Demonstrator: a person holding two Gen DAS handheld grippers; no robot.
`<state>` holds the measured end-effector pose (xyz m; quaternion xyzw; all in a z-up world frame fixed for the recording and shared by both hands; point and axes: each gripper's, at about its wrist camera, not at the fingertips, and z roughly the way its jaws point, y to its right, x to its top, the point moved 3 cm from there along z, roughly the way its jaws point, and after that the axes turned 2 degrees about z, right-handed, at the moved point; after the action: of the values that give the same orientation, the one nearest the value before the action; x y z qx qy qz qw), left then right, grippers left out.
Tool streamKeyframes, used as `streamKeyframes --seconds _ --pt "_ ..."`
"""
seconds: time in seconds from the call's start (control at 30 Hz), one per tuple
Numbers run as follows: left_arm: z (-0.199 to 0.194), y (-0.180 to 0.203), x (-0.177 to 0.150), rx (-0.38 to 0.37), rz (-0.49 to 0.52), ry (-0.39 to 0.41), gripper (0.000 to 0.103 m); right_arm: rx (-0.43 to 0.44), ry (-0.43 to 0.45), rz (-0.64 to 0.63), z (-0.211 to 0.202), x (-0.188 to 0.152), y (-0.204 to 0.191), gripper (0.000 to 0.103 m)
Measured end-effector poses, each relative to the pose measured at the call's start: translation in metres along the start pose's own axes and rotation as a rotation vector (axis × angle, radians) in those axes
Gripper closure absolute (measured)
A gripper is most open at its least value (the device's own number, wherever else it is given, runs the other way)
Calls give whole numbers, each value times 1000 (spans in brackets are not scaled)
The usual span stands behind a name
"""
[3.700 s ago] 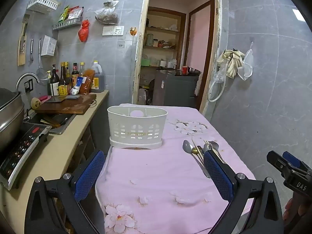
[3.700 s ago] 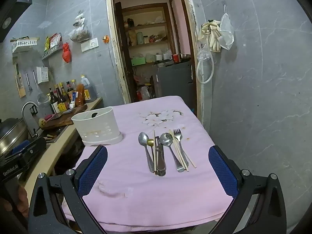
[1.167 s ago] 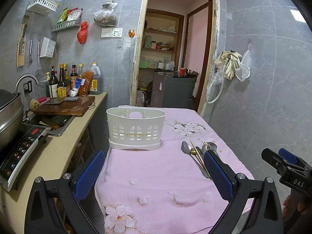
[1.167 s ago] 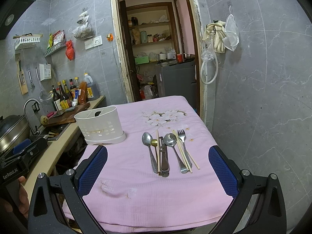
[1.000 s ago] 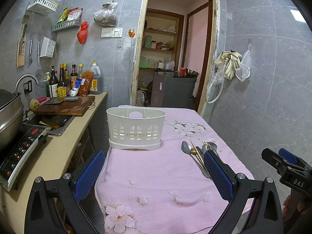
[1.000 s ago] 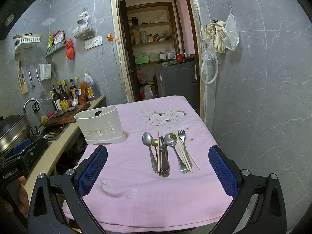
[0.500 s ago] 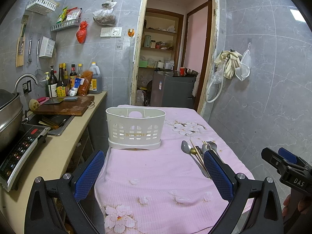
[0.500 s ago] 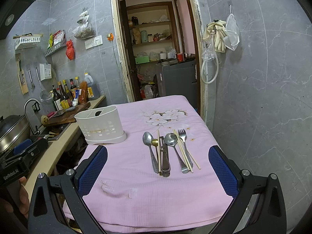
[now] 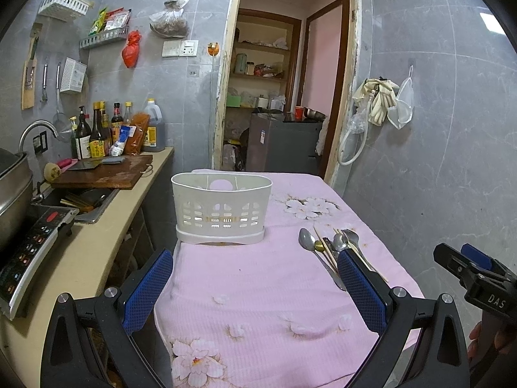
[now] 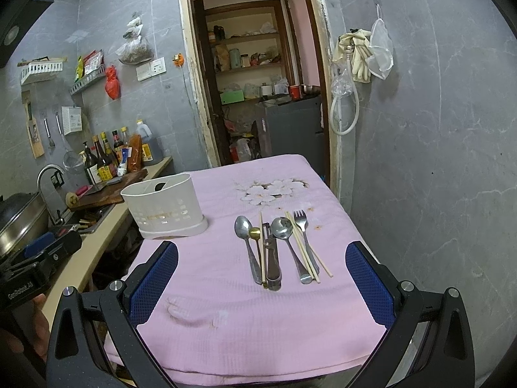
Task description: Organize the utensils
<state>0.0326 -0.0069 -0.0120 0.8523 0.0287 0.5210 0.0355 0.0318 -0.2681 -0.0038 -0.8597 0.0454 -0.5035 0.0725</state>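
A white slotted utensil caddy stands empty on the pink tablecloth; it also shows in the right wrist view. A row of utensils lies to its right: a large spoon, a small gold spoon, a peeler, a second spoon, a fork and wooden chopsticks. My left gripper is open and empty, in front of the caddy. My right gripper is open and empty, just short of the utensils.
A counter runs along the left with a sink, an induction cooker, a cutting board and bottles. A grey tiled wall stands close on the right. A doorway opens behind the table.
Both grippers have stayed nearly still; the views shift only slightly. Nothing on the table has moved.
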Motion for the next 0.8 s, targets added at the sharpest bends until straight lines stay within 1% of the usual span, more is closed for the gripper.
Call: streamKeyframes --seconds 0.17,0.27,0.37,0.43,0.5,0.63,0.8 --pt "7 -2 7 -19 -16 20 1 3 26 13 -3 10 4 1" --pt "14 -1 16 -36 -23 44 1 30 45 20 -2 21 8 1" --pt "25 4 27 -55 -22 69 1 46 53 13 6 32 14 1" --pt "33 9 33 -67 -16 84 1 41 57 -3 13 40 18 1" --pt "43 15 40 -77 -9 91 1 48 57 -15 22 47 24 1" --pt "66 27 48 -79 5 88 1 81 23 -12 51 59 39 1" --pt "106 41 51 -61 0 48 1 127 -36 -9 104 73 65 1"
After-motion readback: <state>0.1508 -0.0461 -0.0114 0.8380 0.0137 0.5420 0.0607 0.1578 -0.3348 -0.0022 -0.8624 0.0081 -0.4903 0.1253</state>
